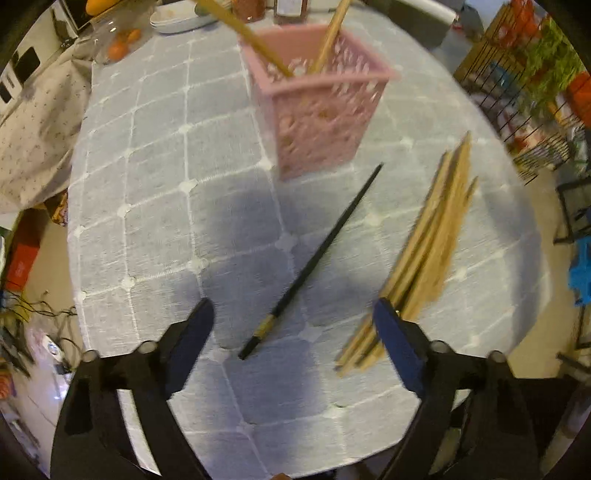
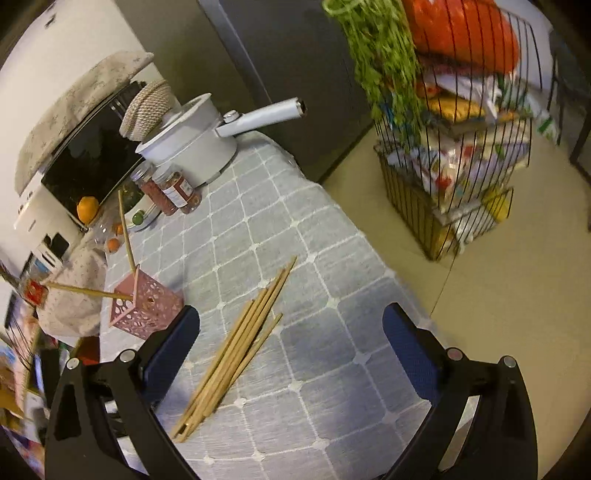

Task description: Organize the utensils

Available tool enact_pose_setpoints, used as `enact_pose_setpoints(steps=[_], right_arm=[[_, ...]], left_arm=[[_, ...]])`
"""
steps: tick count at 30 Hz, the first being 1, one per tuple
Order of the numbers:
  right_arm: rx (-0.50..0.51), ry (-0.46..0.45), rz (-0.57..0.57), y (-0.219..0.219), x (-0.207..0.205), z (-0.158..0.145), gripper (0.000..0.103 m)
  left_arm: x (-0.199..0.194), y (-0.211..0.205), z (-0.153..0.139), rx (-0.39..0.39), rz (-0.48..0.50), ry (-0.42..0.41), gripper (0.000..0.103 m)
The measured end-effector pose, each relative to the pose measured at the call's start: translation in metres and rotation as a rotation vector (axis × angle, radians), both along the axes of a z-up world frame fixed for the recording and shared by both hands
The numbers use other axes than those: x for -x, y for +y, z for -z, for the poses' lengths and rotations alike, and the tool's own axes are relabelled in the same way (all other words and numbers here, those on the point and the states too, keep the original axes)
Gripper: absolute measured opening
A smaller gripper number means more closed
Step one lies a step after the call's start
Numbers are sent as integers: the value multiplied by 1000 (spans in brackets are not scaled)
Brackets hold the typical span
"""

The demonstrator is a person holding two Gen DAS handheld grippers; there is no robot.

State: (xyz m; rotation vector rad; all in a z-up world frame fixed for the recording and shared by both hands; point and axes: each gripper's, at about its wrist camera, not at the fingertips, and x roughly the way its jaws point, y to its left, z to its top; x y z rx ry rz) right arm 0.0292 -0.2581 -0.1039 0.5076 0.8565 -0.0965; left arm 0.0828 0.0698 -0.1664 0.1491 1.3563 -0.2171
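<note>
A pink perforated basket [image 1: 317,110] stands on the grey checked tablecloth [image 1: 147,184] with two wooden chopsticks [image 1: 328,37] leaning in it. A single black chopstick [image 1: 314,262] lies in front of it. A bundle of wooden chopsticks [image 1: 428,251] lies to its right. My left gripper [image 1: 293,321] is open and empty above the black chopstick's near end. In the right wrist view the basket [image 2: 146,308] sits at the left and the wooden bundle [image 2: 236,350] lies between the fingers of my right gripper [image 2: 291,325], which is open and empty above it.
A white saucepan [image 2: 192,147], two spice jars [image 2: 170,190], oranges [image 2: 88,208] and a plate [image 1: 181,18] stand at the table's far end. A wire rack [image 2: 454,147] with packets stands on the floor to the right. A cloth-covered appliance [image 2: 74,110] is at the left.
</note>
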Motion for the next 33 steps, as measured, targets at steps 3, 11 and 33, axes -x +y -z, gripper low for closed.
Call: enact_pose_setpoints(steps=[3, 11, 33], right_arm=[[-9, 16, 2, 0, -2, 4, 97], [-30, 49, 0, 7, -9, 15, 97], [-304, 294, 74, -9, -66, 111, 97]], left_arm=[[3, 10, 19, -16, 6, 27, 58], [21, 22, 34, 3, 87, -60, 33], [100, 13, -107, 122, 172, -522, 6]])
